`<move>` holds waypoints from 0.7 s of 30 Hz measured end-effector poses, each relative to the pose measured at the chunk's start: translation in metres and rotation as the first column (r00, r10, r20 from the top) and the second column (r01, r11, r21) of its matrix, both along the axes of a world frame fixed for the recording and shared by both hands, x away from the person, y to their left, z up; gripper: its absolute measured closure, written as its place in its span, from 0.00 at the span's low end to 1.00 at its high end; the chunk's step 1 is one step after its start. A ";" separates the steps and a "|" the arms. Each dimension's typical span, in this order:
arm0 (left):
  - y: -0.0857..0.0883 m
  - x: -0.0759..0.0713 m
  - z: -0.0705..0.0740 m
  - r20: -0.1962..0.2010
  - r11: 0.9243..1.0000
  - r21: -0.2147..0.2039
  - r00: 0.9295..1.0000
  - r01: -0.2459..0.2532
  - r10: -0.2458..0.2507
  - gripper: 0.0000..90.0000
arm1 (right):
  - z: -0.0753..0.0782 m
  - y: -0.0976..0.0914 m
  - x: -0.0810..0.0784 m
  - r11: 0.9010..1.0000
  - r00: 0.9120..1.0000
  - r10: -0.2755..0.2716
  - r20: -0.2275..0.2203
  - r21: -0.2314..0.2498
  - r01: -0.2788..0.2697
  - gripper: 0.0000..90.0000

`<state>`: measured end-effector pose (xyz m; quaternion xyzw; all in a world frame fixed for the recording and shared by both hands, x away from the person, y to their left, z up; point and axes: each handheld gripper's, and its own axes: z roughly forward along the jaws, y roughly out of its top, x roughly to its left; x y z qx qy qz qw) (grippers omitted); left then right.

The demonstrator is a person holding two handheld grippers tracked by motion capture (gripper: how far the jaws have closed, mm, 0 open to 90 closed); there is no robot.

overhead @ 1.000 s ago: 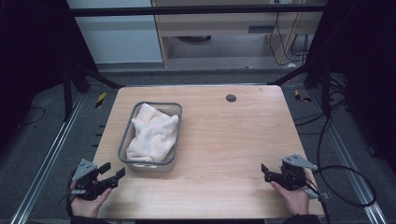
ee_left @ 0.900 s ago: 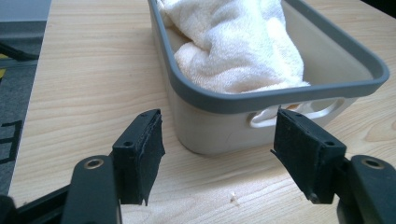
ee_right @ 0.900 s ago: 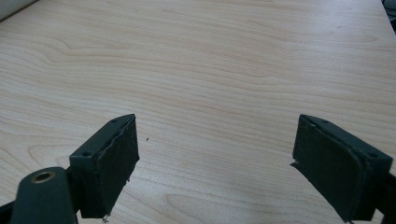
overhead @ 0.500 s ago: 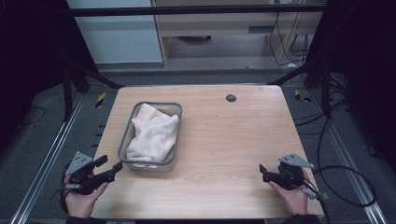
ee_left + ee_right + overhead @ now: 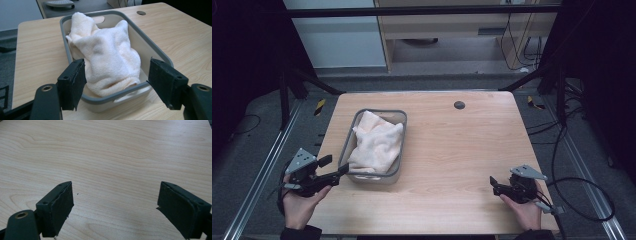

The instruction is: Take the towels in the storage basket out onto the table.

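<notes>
Two claws sit low at my near edge of the pale wooden bench [image 5: 452,150]; my left claw [image 5: 337,172] is held off the bench's left corner, its tips pointing at the near end of a grey-rimmed plastic tub [image 5: 399,145], and its jaws stand wide with nothing between them; my right claw [image 5: 493,184] hovers over bare wood near the right corner, jaws likewise wide and empty. From the left gripper view the tub's near left corner is hidden behind the left pad; the tub's floor is mostly covered by a crumpled cream terry towel [image 5: 107,55], soft and looped in texture, heaped above the rim in places. I see a handle slot in the tub's near wall. A small dark round disc [image 5: 459,105] sits at the far side of the bench; I cannot tell whether it is a hole or a cap.
</notes>
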<state>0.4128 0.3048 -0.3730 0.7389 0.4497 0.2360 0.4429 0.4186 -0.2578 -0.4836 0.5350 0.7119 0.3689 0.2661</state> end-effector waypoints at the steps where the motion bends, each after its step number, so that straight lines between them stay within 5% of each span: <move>1: -0.002 0.002 0.002 -0.002 1.000 0.003 1.000 0.003 -0.003 0.33 | 0.000 0.000 0.000 1.000 1.000 0.001 0.001 -0.001 -0.001 0.15; 13: -0.017 0.034 0.025 -0.030 0.998 0.061 1.000 -0.002 0.004 0.32 | 0.000 -0.001 0.001 1.000 1.000 0.003 0.004 -0.005 -0.003 0.15; 21: -0.034 0.056 0.033 -0.054 0.992 0.121 0.998 0.036 -0.029 0.32 | 0.000 -0.001 0.001 1.000 1.000 0.005 -0.003 0.000 -0.005 0.15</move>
